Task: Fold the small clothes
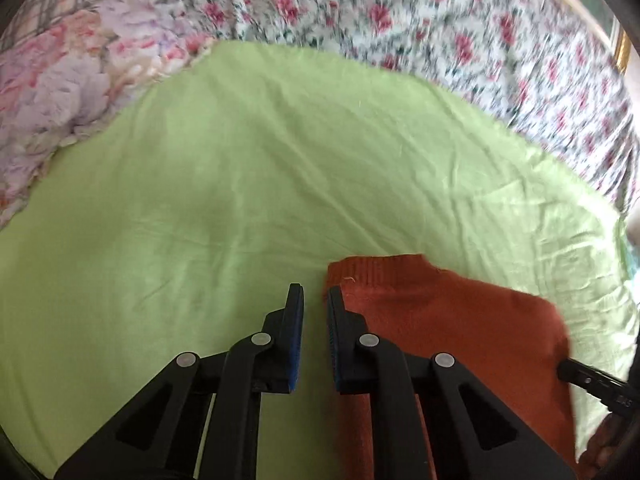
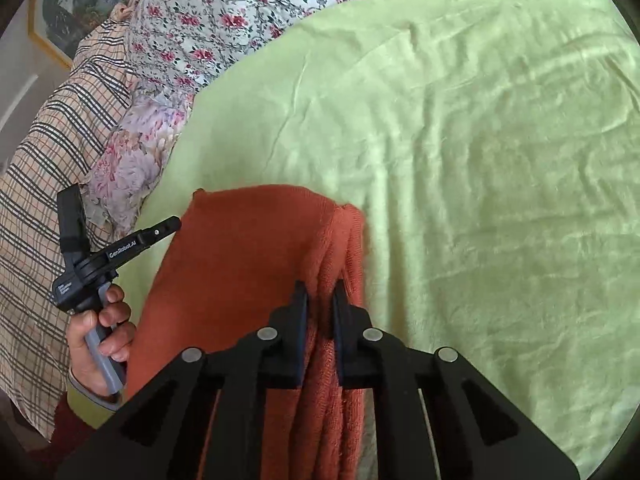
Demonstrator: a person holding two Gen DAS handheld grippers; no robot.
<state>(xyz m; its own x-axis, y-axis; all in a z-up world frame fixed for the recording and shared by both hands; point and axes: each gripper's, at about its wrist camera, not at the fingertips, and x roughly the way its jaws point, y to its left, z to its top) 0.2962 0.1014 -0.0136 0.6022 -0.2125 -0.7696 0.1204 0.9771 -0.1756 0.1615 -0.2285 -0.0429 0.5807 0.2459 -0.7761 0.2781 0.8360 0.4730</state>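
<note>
a bed is spread with a light green sheet (image 1: 240,184), creased in long shallow wrinkles. past its far edge lies a white cover printed with small red flowers (image 1: 460,28), blurred in the left wrist view and sharp in the right one. at the sheet's left side sit a pale pillow with large pink and lilac blooms (image 1: 52,96) and a beige plaid cloth (image 2: 48,160). a framed picture (image 2: 76,4) hangs on the wall in the far corner of the right wrist view.

the rust-orange knit garment (image 2: 248,264) lies on the near part of the sheet, folded over into several layers, its ribbed hem (image 1: 376,270) pointing away from the cameras.

the right gripper (image 2: 320,292) has its jaws closed on the stacked fold along the garment's right edge; the orange layers run up between the two black fingers and fill the narrow gap.

the left gripper (image 1: 314,296) hangs just beside the garment's left edge, over bare sheet. its jaws stand a little apart with nothing between them, the blue pads (image 1: 295,356) facing each other. in the right wrist view the person's left hand (image 2: 100,336) grips that tool's grey handle, beside the garment.
</note>
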